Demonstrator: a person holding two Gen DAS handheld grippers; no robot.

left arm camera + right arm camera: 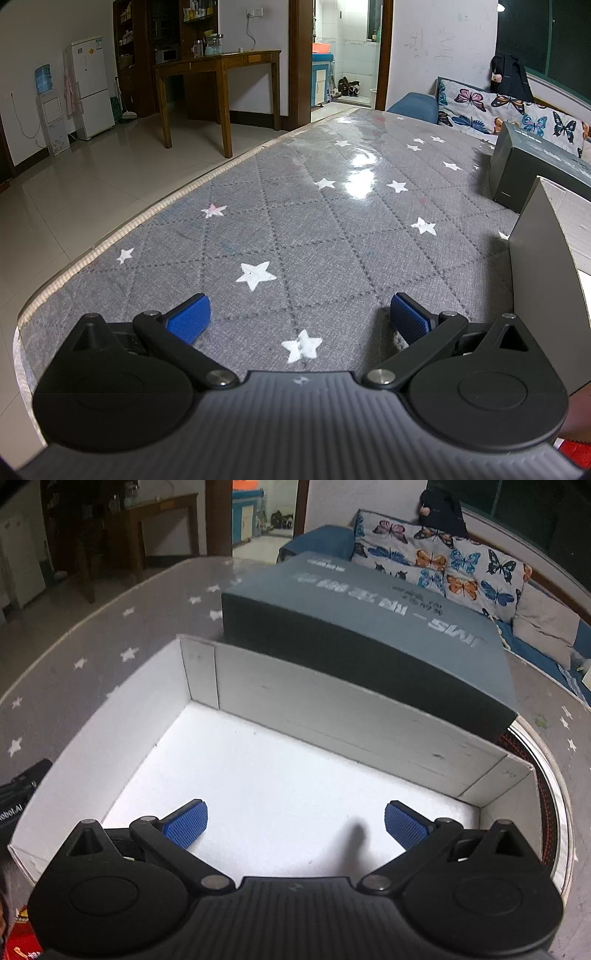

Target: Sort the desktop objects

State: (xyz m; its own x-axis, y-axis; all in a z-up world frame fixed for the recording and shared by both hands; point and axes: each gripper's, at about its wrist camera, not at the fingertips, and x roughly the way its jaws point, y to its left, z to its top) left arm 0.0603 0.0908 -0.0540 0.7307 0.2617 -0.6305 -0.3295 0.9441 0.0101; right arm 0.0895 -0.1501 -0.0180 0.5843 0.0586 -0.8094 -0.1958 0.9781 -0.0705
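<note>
Hovering spread and empty, right gripper (293, 823) over tray (369, 716), left gripper (299, 317) near tabletop (332, 229) edge; risking tray knock on descent.

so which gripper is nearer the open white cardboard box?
Right. The right gripper hangs over the open white cardboard box; the left gripper sits beside it, over the table.

Star-print tabletop carries two boxes

A grey quilted table cover (295, 221) with white stars, under glossy clear film, holds an open white box (280, 701) at near right; a closed dark grey box (369, 627) sits just behind it, apparently touching.
</note>
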